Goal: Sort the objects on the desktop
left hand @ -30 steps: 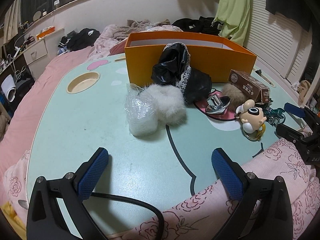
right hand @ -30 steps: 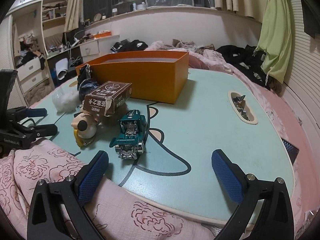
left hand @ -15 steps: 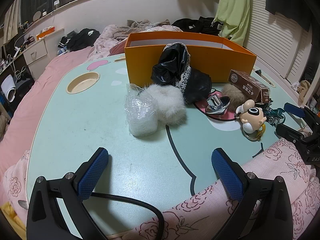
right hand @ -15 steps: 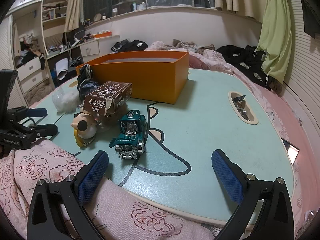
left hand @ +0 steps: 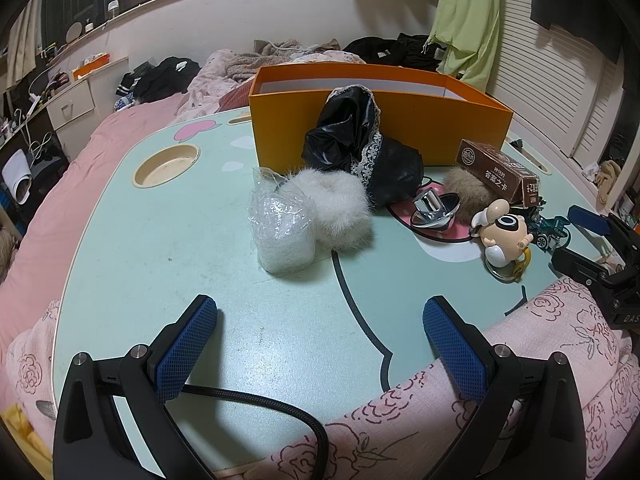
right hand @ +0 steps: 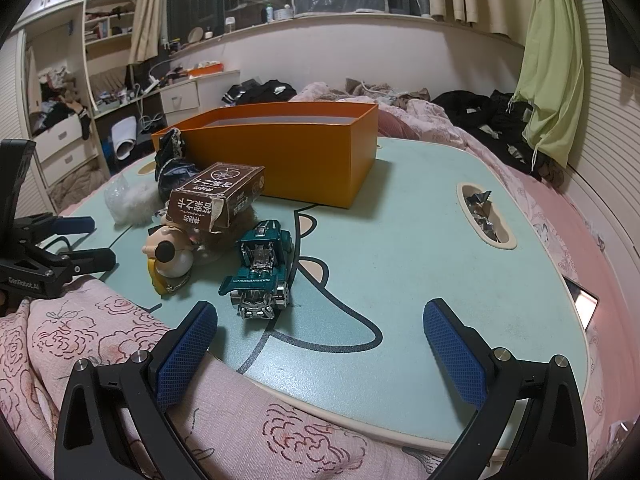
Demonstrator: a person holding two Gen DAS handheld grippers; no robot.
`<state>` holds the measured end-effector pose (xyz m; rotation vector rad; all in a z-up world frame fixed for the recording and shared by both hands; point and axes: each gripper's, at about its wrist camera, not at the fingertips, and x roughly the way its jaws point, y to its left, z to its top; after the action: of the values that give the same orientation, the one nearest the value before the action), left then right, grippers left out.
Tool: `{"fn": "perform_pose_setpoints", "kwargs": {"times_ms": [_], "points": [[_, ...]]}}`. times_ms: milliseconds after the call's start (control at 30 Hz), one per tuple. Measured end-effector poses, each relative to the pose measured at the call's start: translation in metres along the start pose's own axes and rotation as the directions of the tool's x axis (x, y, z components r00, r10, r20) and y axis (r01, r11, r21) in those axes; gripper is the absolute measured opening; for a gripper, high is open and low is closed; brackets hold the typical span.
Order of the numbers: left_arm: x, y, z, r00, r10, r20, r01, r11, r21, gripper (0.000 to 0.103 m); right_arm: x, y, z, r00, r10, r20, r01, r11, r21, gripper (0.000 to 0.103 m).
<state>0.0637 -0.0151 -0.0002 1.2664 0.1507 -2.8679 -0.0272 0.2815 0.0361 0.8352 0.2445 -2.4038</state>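
Fingers of left gripper (left hand: 320, 332) and right gripper (right hand: 320, 332) spread wide, empty, at near edge of surface (left hand: 160, 248). Toy truck (right hand: 260, 268), figurine (right hand: 168, 252), card box (right hand: 218, 196) clustered before orange box (right hand: 296, 152); risk: nudging neighbours or rolling truck during grasp.

Brown fluffy item (left hand: 466, 192) half hidden behind card box (left hand: 498, 172); box interior unseen.

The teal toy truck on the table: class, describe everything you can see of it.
The teal toy truck is a small die-cast-looking model with a chrome engine, chrome grille and white lettering on its front. It stands upright on the mint-green table, nose toward the right gripper, beside the cartoon figurine. Nothing grips it.
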Motion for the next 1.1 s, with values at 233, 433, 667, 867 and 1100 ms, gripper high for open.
{"fn": "perform_pose_setpoints", "kwargs": {"times_ms": [233,433,667,867,1100], "points": [[0.0,0.0,0.0,1.0,0.0,0.0,0.0,1.0,0.001,0.103,0.002,0.002,0.009,1.0,0.003,-0.006,-0.003,1.0,0.0,0.101],[0.0,0.0,0.0,1.0,0.0,0.001,0.0,1.0,0.002,0.103,0.01,0.016,0.032,1.0,0.011,-0.011,-0.012,0.999,-0.045,0.093],[0.0,0.001,-0.001,1.0,0.0,0.001,0.0,1.0,0.003,0.103,0.039,0.025,0.045,0.995,0.035,-0.095,-0.042,0.996,-0.073,0.048],[-0.001,0.0,0.001,1.0,0.0,0.004,0.0,1.0,0.005,0.103,0.025,0.021,0.035,0.998,0.044,-0.047,-0.046,0.997,-0.054,0.028],[-0.001,0.0,0.001,1.0,0.0,0.004,0.0,1.0,0.006,0.103,0.015,0.008,0.022,0.998,0.053,-0.016,-0.053,0.998,-0.02,0.028]]}}
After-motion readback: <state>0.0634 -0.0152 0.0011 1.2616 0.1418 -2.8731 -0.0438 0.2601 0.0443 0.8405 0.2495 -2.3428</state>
